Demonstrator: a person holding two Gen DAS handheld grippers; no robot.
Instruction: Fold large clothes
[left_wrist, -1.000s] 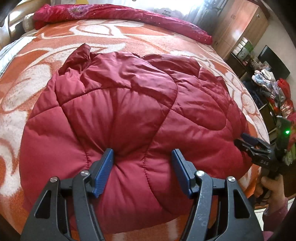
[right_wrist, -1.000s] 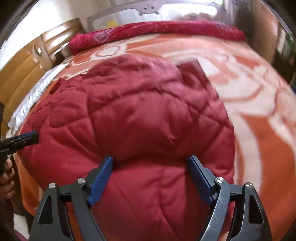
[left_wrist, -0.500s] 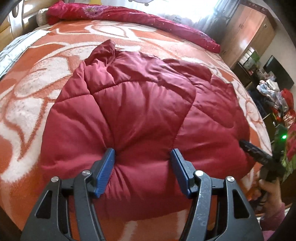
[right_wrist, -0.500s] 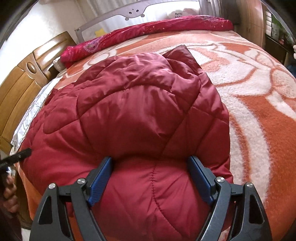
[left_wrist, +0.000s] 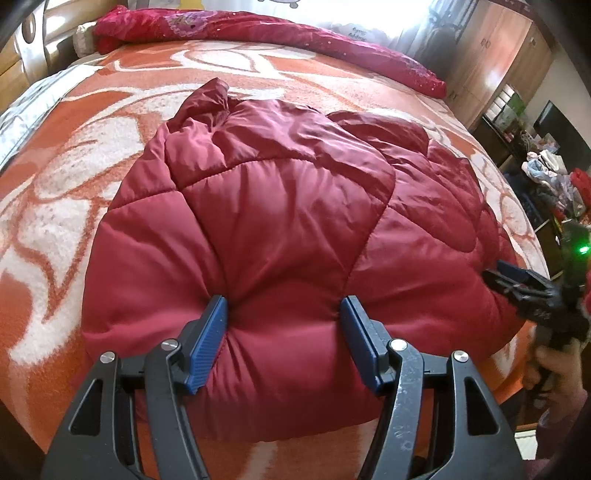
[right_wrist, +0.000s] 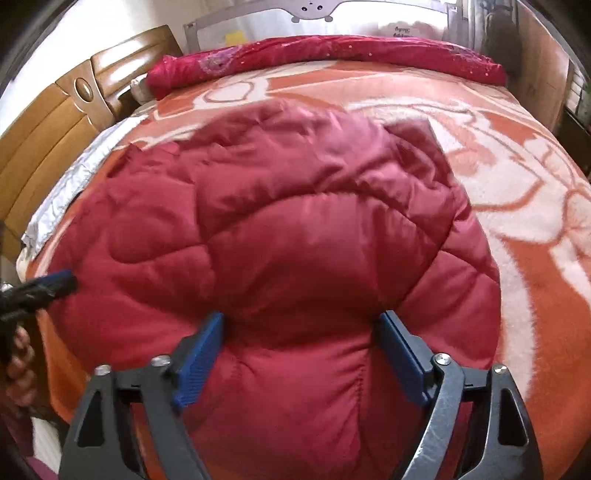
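A puffy red quilted jacket (left_wrist: 288, 206) lies folded in a thick bundle on the bed. My left gripper (left_wrist: 284, 332) is shut on its near edge, and the padding puckers between the blue pads. In the right wrist view the same jacket (right_wrist: 295, 229) fills the middle. My right gripper (right_wrist: 303, 343) has its jaws opening, with the padded near edge still between them and touching both pads. Each view catches the other gripper at the jacket's side: the right gripper (left_wrist: 517, 288) and the left gripper (right_wrist: 48, 286).
An orange and white blanket (left_wrist: 55, 192) covers the bed. A rolled red quilt (right_wrist: 332, 51) lies along the far side. A wooden headboard (right_wrist: 48, 122) stands to the left, and a wardrobe (left_wrist: 498, 48) and cluttered shelves (left_wrist: 546, 173) to the right. A person's hand (left_wrist: 554, 365) holds the right gripper.
The right gripper's jaws have spread wider around the jacket's edge. The left gripper keeps the same pinch, and its view has swung so that the jacket sits further right.
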